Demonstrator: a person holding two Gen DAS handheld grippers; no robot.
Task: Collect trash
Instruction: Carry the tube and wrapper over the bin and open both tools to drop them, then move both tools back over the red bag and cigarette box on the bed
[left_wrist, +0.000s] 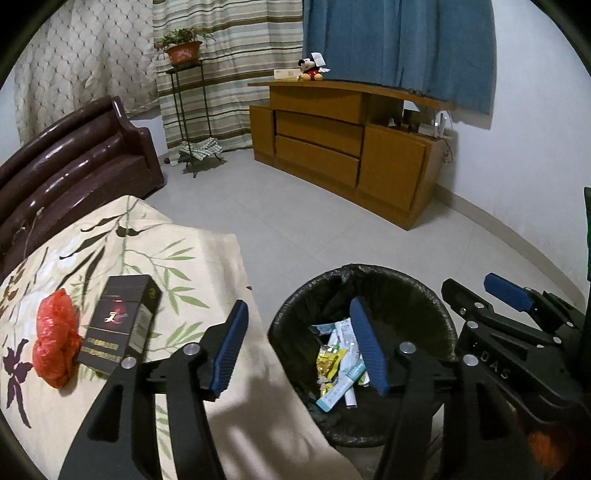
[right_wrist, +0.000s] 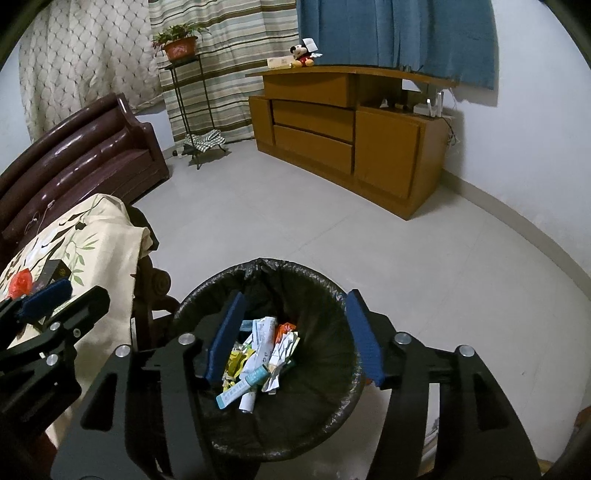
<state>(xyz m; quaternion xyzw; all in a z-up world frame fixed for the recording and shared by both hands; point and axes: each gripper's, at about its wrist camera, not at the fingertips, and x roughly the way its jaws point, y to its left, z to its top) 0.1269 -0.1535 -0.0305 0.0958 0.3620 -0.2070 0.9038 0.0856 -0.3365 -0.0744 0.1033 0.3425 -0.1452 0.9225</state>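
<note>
Left gripper (left_wrist: 301, 345) gapes, empty, over table edge and lined bin (left_wrist: 406, 295) holding wrappers, seemingly.

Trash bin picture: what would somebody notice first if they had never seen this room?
Probably the black-lined trash bin on the floor, low in the middle of the right wrist view, with crumpled wrappers piled inside and the right gripper open above them, nothing between its fingers. Next, the bright red plastic bag beside a dark box on the flowered cloth, left in the left wrist view.
</note>
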